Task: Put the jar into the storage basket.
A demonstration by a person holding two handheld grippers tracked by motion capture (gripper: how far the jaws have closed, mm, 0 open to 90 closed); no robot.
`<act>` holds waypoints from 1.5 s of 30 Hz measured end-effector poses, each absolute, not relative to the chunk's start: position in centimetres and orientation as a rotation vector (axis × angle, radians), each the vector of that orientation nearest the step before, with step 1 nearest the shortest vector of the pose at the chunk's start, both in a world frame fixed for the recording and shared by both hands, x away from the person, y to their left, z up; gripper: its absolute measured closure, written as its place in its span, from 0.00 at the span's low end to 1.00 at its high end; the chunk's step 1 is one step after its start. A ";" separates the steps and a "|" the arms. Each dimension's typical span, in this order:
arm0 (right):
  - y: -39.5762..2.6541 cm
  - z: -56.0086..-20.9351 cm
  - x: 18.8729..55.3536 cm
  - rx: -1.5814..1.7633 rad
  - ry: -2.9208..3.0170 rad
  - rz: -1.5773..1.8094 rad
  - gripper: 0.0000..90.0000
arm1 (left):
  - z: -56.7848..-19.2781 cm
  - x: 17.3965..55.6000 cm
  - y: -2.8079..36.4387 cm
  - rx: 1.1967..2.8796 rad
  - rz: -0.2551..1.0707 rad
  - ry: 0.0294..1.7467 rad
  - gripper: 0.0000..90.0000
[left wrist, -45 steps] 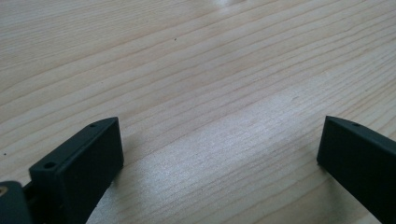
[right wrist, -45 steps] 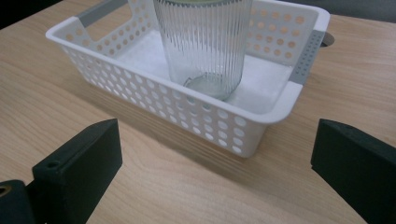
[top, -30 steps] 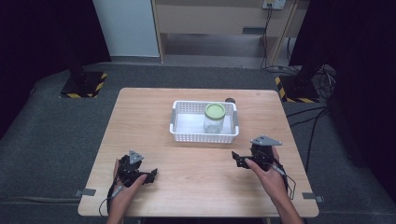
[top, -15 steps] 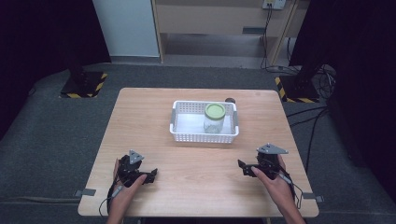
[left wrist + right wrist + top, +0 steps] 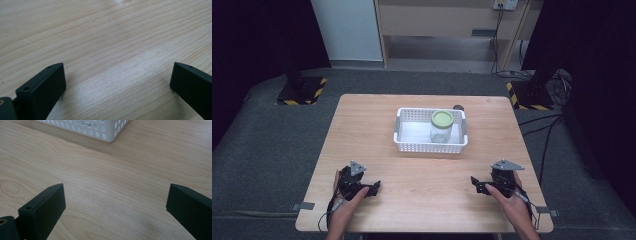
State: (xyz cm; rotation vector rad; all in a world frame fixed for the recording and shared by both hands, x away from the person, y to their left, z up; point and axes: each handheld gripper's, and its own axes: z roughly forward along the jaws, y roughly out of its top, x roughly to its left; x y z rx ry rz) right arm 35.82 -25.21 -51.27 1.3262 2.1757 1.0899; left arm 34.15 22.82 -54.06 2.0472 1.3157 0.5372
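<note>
Both grippers are resting low at the near edge of the wooden bench (image 5: 377, 130), well apart from each other and from the work. The left gripper (image 5: 371, 188) is sitting at the near left with jaws spread wide and nothing between them; the right gripper (image 5: 478, 184) is sitting at the near right, likewise wide open and empty. A clear jar with a green lid (image 5: 441, 126) is standing upright in the right half of the white perforated basket (image 5: 405, 146) at bench centre. No grasp is under way; judging by this, the next move is calling for a forward reach toward the jar or basket rim.
</note>
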 end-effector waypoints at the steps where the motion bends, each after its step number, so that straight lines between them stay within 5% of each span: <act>1: -25.3 -51.3 35.8 1.327 2.177 1.089 0.03 | -54.1 34.1 22.8 2.047 0.537 1.316 0.00; 45: -24.0 -54.2 34.7 1.267 2.276 0.943 0.00 | -54.1 34.1 22.8 2.046 0.538 1.317 0.00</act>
